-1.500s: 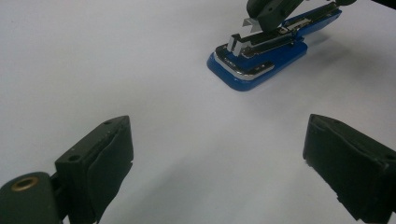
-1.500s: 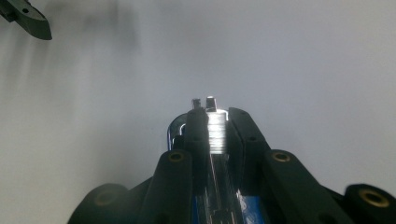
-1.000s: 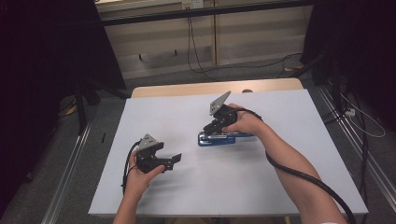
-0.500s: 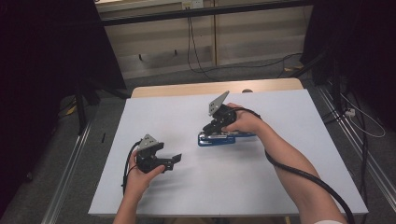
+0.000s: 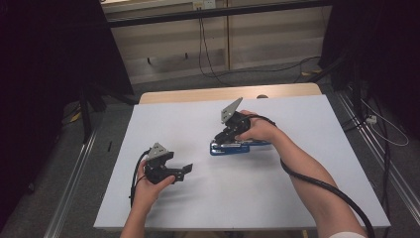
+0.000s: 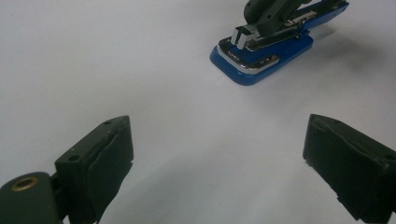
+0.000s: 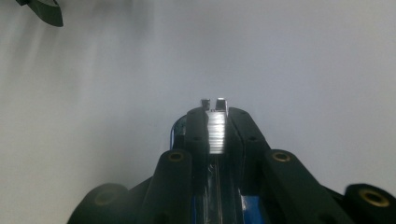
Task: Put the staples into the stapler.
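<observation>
Pinching the metal top of the blue stapler (image 5: pixel 236 147) mid-surface (image 5: pixel 277 198), right tongs (image 7: pixel 212 128) clenched on it, probably to load staples; left tongs (image 6: pixel 217 163) released, idling nearby, empty.

Each tool is black, with a grey three-cornered plate on top. The left tool (image 5: pixel 184 170) has two wide jaws with dark pads and a brass-coloured screw. The right tool (image 5: pixel 224 139) trails a thick black cable. One white sleeve edge (image 5: pixel 344 234) shows.
</observation>
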### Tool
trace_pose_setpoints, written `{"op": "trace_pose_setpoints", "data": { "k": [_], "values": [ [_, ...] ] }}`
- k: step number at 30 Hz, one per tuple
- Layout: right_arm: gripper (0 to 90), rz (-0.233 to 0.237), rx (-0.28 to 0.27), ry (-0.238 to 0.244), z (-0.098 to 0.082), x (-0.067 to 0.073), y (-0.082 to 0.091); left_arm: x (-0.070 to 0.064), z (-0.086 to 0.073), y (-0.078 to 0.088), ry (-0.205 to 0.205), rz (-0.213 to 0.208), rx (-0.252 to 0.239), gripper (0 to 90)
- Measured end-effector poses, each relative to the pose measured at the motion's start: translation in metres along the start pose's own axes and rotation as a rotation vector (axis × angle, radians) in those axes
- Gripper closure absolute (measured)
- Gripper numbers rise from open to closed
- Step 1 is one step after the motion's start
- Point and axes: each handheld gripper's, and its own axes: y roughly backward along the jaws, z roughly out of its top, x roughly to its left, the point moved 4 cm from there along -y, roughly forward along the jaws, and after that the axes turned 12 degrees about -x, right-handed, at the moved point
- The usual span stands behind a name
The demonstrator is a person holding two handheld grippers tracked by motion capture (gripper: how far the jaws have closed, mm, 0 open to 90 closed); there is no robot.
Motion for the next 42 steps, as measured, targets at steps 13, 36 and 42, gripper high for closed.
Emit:
{"op": "trace_pose_setpoints", "data": {
  "k": [13,36,42],
  "values": [
    [75.2,-0.016,-0.014,-0.007,0.0,0.0,-0.002,-0.001,-0.001,-0.001,-0.009,0.001,0.008,8.7],
    [33.5,-0.243,-0.122,-0.152,-0.018,0.027,0.049,-0.008,0.0,-0.002,-0.023,-0.015,0.004,8.7],
    [21.5,-0.31,-0.112,-0.167,-0.024,0.04,0.059,-0.008,0.001,-0.002,-0.016,-0.015,-0.007,8.7]
  ]
}}
